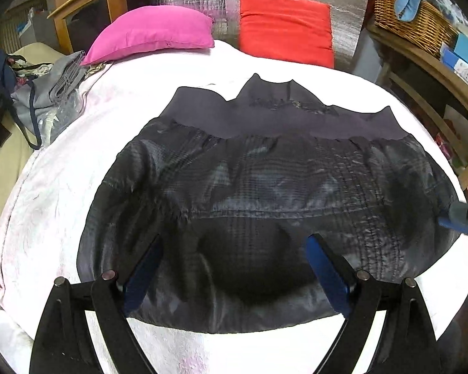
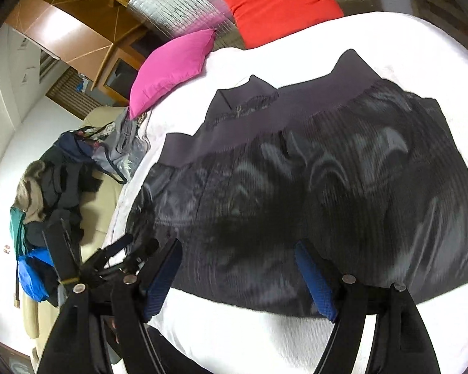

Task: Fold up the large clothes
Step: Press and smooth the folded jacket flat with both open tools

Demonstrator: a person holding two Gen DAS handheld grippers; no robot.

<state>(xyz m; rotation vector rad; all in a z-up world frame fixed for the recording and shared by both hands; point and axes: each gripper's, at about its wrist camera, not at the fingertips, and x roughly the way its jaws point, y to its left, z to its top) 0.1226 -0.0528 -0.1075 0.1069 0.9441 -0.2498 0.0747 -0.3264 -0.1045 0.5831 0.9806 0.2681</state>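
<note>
A dark shiny padded jacket [image 1: 265,193] lies folded flat on the white bed cover [image 1: 46,205], its grey ribbed hem band [image 1: 265,121] on the far side. It also fills the right wrist view [image 2: 327,180]. My left gripper [image 1: 235,246] is open just above the jacket's near edge, its blue pads [image 1: 324,268] wide apart and holding nothing. My right gripper [image 2: 237,252] is open over the jacket's near edge, empty; its tip shows at the right edge of the left wrist view [image 1: 465,218]. The left gripper shows at the lower left of the right wrist view [image 2: 121,261].
A pink pillow [image 1: 153,32] and a red pillow [image 1: 285,26] lie at the head of the bed. A pile of clothes [image 1: 25,93] sits to the left, also in the right wrist view [image 2: 53,193]. A wicker basket [image 1: 411,18] stands on a wooden shelf on the right.
</note>
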